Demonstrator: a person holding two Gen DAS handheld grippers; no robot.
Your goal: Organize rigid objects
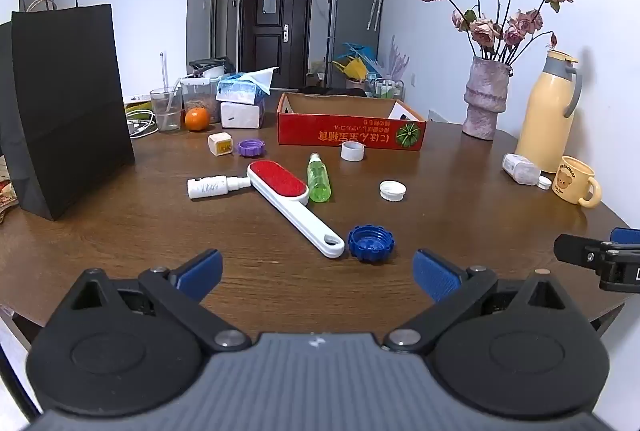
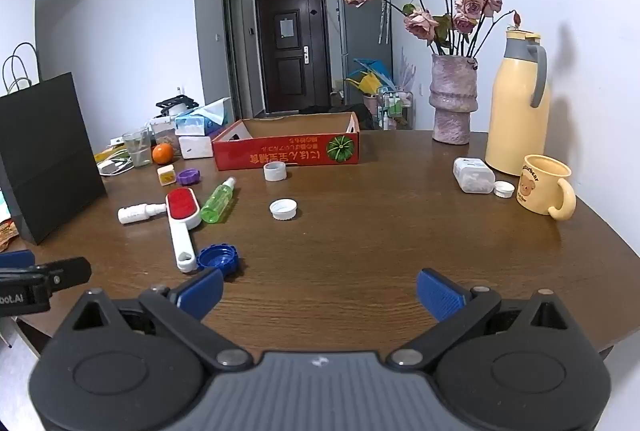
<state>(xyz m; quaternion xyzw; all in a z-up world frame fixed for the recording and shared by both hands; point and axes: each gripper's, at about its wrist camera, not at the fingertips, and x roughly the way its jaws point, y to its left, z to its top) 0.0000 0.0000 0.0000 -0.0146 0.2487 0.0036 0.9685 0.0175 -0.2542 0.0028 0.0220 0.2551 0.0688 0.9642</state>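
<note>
Both tongs hang wide open and empty over the near edge of the desk (image 1: 460, 167). The left tongs (image 1: 318, 269) are the nearer pair to the loose items: the blue cap (image 1: 371, 237) lies just ahead of them, a little right of centre. The brush (image 1: 294, 205) beside it runs diagonally, handle end nearest, and the red box (image 1: 350, 137) sits well beyond; the right tongs (image 2: 320, 291) face bare wood.

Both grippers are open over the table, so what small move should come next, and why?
Probably ease the left hand-held gripper forward over the blue cap: it lies loose and nearest, just ahead, and the red box beyond stands open.
</note>
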